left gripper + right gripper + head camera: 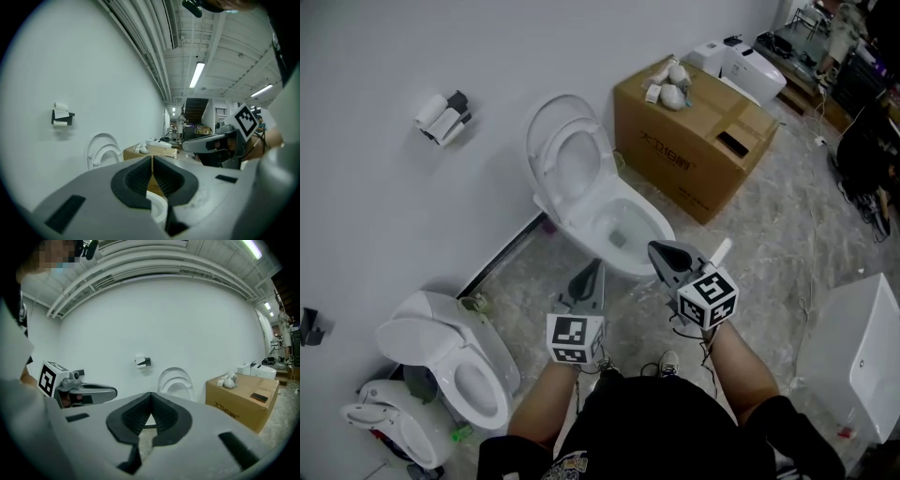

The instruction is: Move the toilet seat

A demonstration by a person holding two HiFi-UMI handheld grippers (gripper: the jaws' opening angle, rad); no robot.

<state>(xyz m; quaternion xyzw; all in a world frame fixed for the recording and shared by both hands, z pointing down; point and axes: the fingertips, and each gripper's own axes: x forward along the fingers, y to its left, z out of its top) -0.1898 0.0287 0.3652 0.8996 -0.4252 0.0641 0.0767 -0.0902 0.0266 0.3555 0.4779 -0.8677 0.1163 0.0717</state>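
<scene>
A white toilet [614, 225] stands against the wall, its seat [577, 161] and lid [546, 122] both raised upright and the bowl uncovered. The upright seat [107, 154] shows small in the left gripper view, and the seat [177, 386] also stands straight ahead in the right gripper view. My left gripper [592, 273] hangs just short of the bowl's front rim, shut and empty. My right gripper [659, 253] hovers at the bowl's front right edge, shut with nothing in it. Neither touches the seat.
A brown cardboard box [694, 141] with small white items on top sits right of the toilet. A second toilet [455, 361] stands at the lower left. A paper holder [443, 116] hangs on the wall. A white cabinet [862, 352] is at the right.
</scene>
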